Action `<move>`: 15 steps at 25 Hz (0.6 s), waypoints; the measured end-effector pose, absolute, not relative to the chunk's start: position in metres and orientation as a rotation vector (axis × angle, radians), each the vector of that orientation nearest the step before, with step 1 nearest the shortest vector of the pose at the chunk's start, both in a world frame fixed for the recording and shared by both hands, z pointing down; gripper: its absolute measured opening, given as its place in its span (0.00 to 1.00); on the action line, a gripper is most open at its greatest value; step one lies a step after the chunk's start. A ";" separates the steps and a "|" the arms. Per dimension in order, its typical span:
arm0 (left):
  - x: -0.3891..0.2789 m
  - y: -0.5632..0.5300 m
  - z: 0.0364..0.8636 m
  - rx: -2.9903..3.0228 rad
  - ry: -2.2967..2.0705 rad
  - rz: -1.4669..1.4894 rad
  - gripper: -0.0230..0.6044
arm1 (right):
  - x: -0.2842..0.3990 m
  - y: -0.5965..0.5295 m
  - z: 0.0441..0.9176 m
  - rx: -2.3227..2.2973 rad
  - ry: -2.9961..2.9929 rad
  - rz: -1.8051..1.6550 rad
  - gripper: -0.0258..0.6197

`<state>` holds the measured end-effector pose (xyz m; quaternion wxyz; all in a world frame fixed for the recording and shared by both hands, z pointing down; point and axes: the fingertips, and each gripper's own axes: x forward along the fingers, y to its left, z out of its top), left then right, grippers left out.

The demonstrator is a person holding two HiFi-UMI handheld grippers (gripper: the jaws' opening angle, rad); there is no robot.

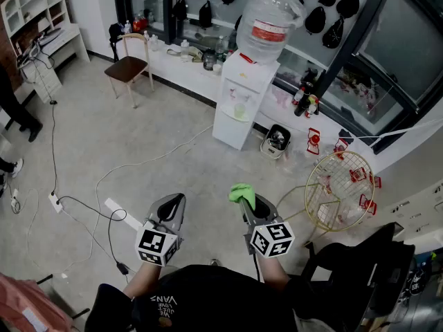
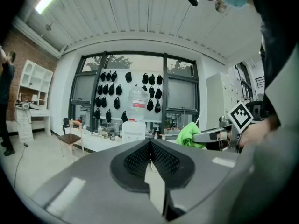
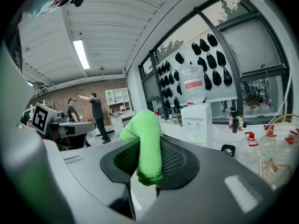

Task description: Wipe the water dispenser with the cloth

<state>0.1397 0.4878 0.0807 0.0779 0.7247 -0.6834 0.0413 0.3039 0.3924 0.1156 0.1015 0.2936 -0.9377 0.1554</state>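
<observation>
Grey floor (image 1: pixel 173 144), dispenser (image 1: pixel 241 102) far across it, both tools held low before the person.
Right tool (image 1: pixel 243 198) has its jaws closed on a green cloth (image 1: pixel 241 191), which bulges up past the tips. Left tool (image 1: pixel 176 200), just beside it, has its jaws pressed together with nothing between them. White dispenser, a big bottle (image 1: pixel 268 21) on top, stands well apart from both tools, by the long white desk (image 1: pixel 181 62) under the windows. Chair (image 1: pixel 130 66) stands left of it. Cable (image 1: pixel 83 209) trails over the floor; a gold wire stand (image 1: pixel 339 189) is right of the tools.
</observation>
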 end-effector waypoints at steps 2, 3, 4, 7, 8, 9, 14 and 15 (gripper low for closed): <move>0.156 0.489 0.081 2.155 -2.071 0.133 0.04 | 0.320 0.390 0.116 0.857 -2.772 0.466 0.20; 0.163 0.488 0.081 2.150 -2.082 0.136 0.04 | 0.327 0.388 0.116 0.850 -2.775 0.470 0.20; 0.170 0.487 0.081 2.146 -2.091 0.137 0.04 | 0.334 0.386 0.116 0.842 -2.781 0.474 0.20; 0.184 0.482 0.081 2.133 -2.115 0.133 0.04 | 0.347 0.378 0.116 0.808 -2.798 0.500 0.21; 0.187 0.481 0.081 2.128 -2.121 0.132 0.04 | 0.349 0.377 0.116 0.802 -2.802 0.505 0.21; 0.189 0.479 0.082 2.124 -2.125 0.134 0.04 | 0.350 0.375 0.116 0.800 -2.807 0.510 0.21; 0.185 0.467 0.093 2.116 -2.095 0.144 0.04 | 0.348 0.364 0.119 0.823 -2.810 0.531 0.21; 0.181 0.462 0.096 2.115 -2.086 0.144 0.04 | 0.345 0.361 0.121 0.831 -2.804 0.536 0.21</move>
